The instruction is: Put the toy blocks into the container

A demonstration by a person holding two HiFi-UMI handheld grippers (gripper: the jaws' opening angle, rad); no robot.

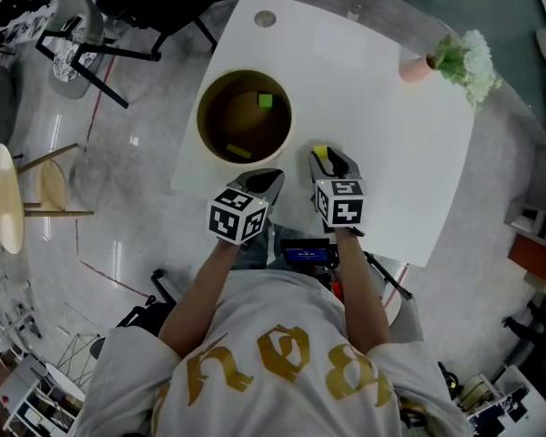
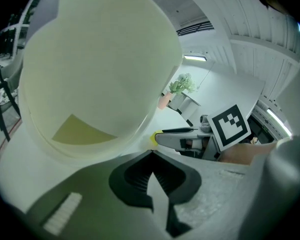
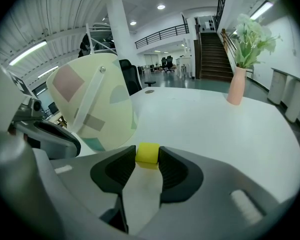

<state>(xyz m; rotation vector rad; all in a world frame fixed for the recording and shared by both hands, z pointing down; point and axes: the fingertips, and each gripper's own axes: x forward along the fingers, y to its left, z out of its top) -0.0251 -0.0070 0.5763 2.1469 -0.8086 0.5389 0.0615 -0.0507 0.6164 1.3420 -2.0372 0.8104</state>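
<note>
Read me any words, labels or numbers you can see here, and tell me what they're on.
Shirt: large gold letters, warped, not readable.
Small screen: lit, too small to read.
Marker cubes: black square patterns only, no words.
Nothing else bears text.

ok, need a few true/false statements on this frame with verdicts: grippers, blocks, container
1. The right gripper is clamped on a yellow block. True.
2. The left gripper holds a block. False: its jaws are together with nothing between them.
3. The container is empty. False: a green block and a yellow piece lie inside.
4. A pink vase with flowers stands on the white table. True.
</note>
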